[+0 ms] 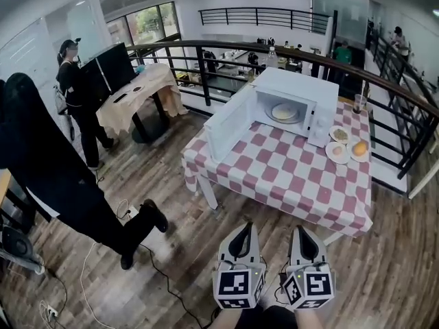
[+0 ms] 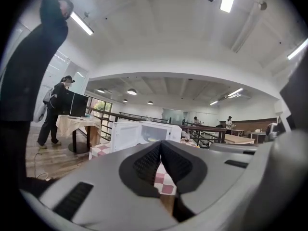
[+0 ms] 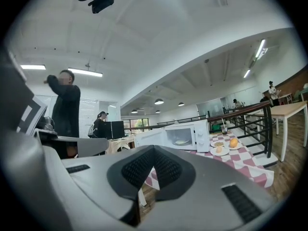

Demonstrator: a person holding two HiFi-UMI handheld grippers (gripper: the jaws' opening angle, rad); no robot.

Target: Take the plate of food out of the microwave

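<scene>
We face the table (image 1: 288, 177) with its checked cloth, well ahead of both pairs of jaws. On it, farther off again, stands the microwave (image 1: 296, 84), its door swung open (toward the left jaws' side). Our left gripper (image 1: 241, 230) and right gripper (image 1: 302, 232) are held side by side, each with jaws pressed together on nothing. The plate of food (image 1: 285, 112) sits inside the microwave, far beyond the jaws.
</scene>
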